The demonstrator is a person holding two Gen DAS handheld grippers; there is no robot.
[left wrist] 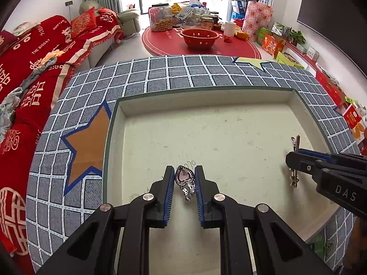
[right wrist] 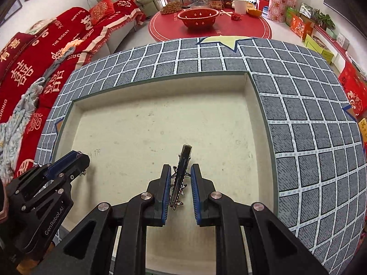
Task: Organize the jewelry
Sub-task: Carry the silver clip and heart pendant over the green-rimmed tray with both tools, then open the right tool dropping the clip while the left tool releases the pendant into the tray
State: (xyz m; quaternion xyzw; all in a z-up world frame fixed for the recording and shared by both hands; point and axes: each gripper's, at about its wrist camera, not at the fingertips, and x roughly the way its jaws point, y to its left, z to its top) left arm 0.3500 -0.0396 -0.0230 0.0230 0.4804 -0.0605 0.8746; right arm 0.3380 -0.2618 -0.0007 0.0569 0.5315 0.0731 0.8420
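A cream tray [left wrist: 229, 100] with a dark green rim lies on a grey checked cloth. My left gripper [left wrist: 184, 176] is shut on a silver heart pendant with a pink stone [left wrist: 183, 176], held just above the tray floor, its chain links hanging below. My right gripper [right wrist: 181, 174] is shut on a silver hair clip with star ornaments [right wrist: 182, 167], held upright over the tray. In the left wrist view the right gripper [left wrist: 293, 160] and hair clip [left wrist: 294, 143] show at the tray's right. In the right wrist view the left gripper [right wrist: 75, 160] shows at the tray's left.
The checked cloth [left wrist: 160, 75] has an orange star [left wrist: 89, 142] left of the tray and a yellow star [left wrist: 250, 61] at the far edge. A red sofa [left wrist: 34, 57] is to the left. A red table with a red bowl [left wrist: 199, 37] stands beyond.
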